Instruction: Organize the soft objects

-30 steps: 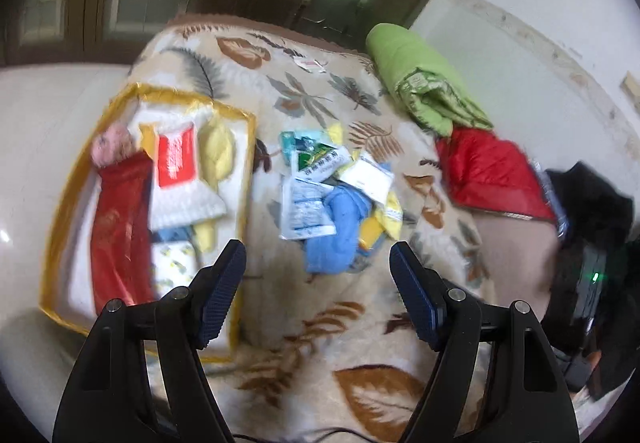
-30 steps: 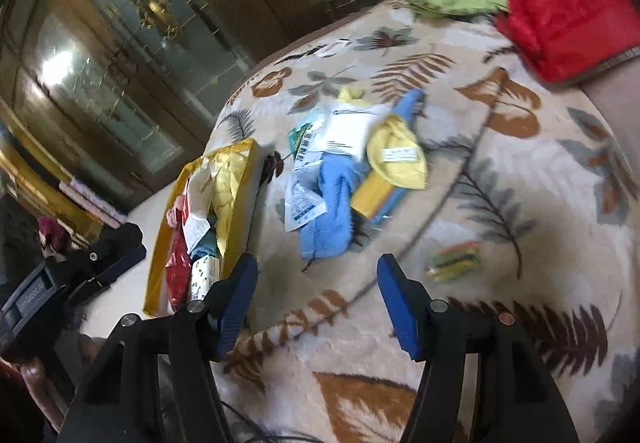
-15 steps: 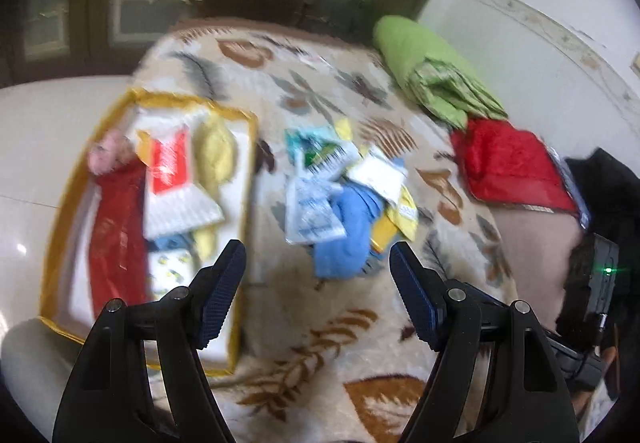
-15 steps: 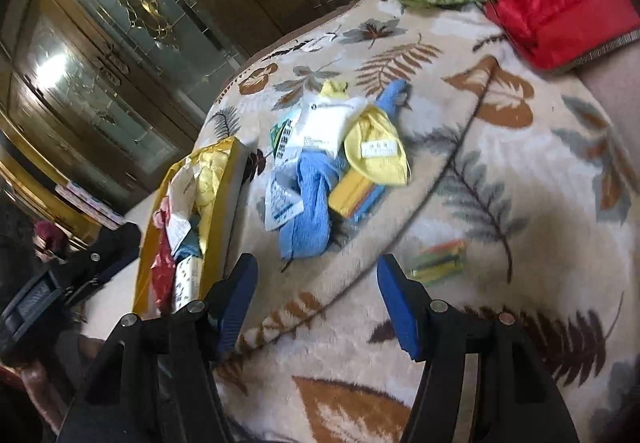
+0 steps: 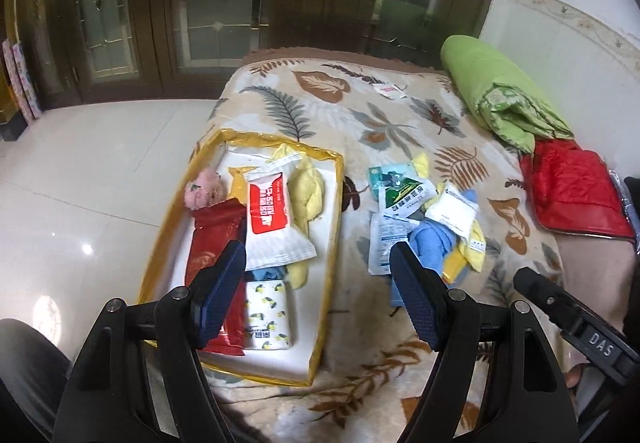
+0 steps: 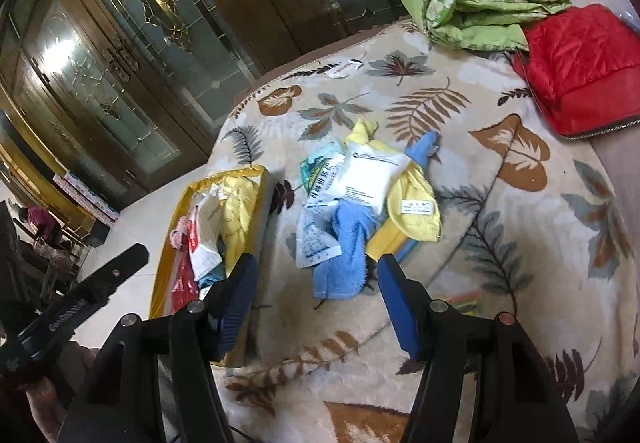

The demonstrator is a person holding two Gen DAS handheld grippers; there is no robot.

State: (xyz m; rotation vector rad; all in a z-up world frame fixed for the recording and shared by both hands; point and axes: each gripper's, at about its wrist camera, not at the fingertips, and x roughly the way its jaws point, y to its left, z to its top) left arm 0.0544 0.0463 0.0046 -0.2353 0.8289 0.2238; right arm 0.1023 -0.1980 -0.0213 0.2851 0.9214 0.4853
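A yellow-rimmed box [image 5: 334,203] lies on the leaf-print blanket [image 5: 372,123]. It holds a red pack [image 5: 212,243], a red-and-white wipes pack [image 5: 270,215], a yellow cloth [image 5: 306,195], a pink plush [image 5: 202,193] and a lemon-print tissue pack [image 5: 268,317]. To its right lies a pile: a blue towel [image 6: 346,243], white sachets [image 6: 366,173], a yellow cloth [image 6: 414,209]. My left gripper [image 5: 316,295] is open and empty, above the box's right edge. My right gripper [image 6: 314,301] is open and empty, just before the blue towel.
A folded green quilt [image 5: 496,99] and a red quilted bag [image 5: 572,191] lie at the blanket's far right. A small striped item [image 6: 464,301] lies by the right finger. Tiled floor [image 5: 80,171] is to the left; dark glass doors [image 5: 200,3] stand behind.
Both grippers have tilted and pulled back, so the box and the pile sit a little farther up in view. Both stay open. No object has moved.
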